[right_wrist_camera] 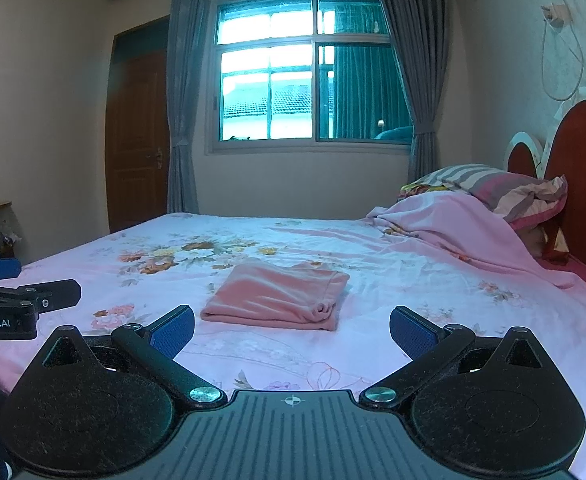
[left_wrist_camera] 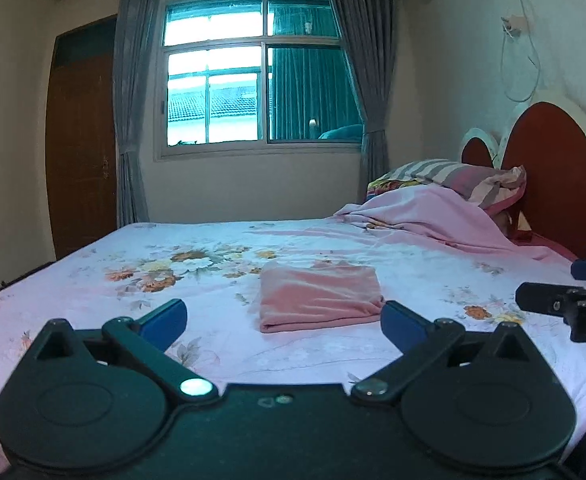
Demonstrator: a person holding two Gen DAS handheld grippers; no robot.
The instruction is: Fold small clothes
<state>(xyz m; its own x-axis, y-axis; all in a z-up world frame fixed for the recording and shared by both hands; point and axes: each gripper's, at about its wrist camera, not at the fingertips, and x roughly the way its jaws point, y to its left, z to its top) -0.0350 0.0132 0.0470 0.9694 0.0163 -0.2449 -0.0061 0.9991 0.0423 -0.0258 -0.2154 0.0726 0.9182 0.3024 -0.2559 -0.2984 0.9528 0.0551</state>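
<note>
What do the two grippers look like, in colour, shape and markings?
Both are black plastic. The left gripper and right gripper each have two rounded housings, hinged link arms with silver pivot screws, and blue textured pads. White lettering ending "Robot.AI" marks the left gripper's side.

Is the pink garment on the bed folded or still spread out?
Folded: the pink garment lies as a compact layered rectangle on the floral sheet, stacked edges visible.
</note>
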